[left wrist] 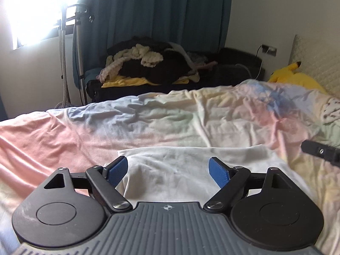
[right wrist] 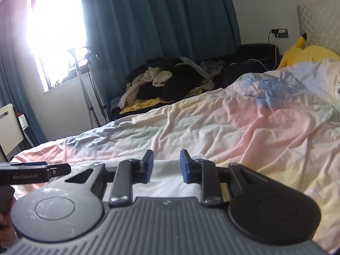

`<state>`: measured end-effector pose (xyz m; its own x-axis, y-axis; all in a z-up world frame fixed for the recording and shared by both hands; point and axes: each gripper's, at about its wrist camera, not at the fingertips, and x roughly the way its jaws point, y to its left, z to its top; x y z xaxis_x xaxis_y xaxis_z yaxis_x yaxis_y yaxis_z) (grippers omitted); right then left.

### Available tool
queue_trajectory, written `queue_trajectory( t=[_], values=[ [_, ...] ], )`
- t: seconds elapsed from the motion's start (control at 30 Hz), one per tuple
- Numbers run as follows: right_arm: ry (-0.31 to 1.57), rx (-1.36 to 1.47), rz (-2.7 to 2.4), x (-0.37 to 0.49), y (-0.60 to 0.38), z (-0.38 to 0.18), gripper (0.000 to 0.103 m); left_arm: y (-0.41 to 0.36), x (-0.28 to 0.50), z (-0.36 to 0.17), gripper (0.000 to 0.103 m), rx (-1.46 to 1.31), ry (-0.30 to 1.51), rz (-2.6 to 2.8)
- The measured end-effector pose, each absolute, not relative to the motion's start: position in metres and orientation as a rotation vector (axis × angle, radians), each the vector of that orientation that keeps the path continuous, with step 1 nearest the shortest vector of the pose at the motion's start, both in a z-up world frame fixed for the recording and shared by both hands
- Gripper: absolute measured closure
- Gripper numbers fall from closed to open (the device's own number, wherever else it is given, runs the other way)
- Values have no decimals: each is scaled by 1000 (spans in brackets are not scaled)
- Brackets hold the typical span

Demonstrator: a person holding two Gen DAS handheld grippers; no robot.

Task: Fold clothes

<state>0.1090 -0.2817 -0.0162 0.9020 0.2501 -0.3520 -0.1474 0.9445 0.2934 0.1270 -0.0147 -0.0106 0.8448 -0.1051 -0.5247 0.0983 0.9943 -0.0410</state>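
Note:
A white garment point(left wrist: 182, 170) lies flat on the pastel bedspread point(left wrist: 148, 123), folded into a rough rectangle. My left gripper point(left wrist: 169, 171) hovers over its near part, jaws wide open, blue pads point(left wrist: 118, 170) empty. My right gripper point(right wrist: 166, 164) is over the same white garment point(right wrist: 167, 182), jaws partly open with a clear gap and nothing between the pads. The right gripper's tip shows at the right edge of the left wrist view point(left wrist: 320, 152). The left gripper shows at the left of the right wrist view point(right wrist: 36, 173).
A pile of dark and cream clothes point(left wrist: 148, 63) lies on a black bench beyond the bed. A yellow plush toy point(left wrist: 295, 77) sits by the headboard. A stand point(left wrist: 63, 63) is at the window, a white chair point(right wrist: 8, 127) at the far left.

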Motion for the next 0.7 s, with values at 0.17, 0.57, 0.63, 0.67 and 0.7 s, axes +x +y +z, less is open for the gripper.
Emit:
queue_trajectory(
  t=[0.17, 0.57, 0.63, 0.67, 0.7],
  values=[
    [371, 273, 205, 71, -280, -12, 71, -10, 86, -1, 14, 22, 500, -139],
    [294, 236, 224, -12, -249, -14, 56, 2, 16, -3, 11, -93, 497, -167],
    [304, 251, 239, -18, -243, -19, 53, 4, 14, -6, 10, -140, 522, -191],
    [314, 256, 248, -19, -239, -22, 50, 5, 14, -8, 10, -166, 536, -206],
    [323, 260, 255, -20, -236, -25, 48, 6, 15, -11, 10, -196, 553, -219]
  ],
)
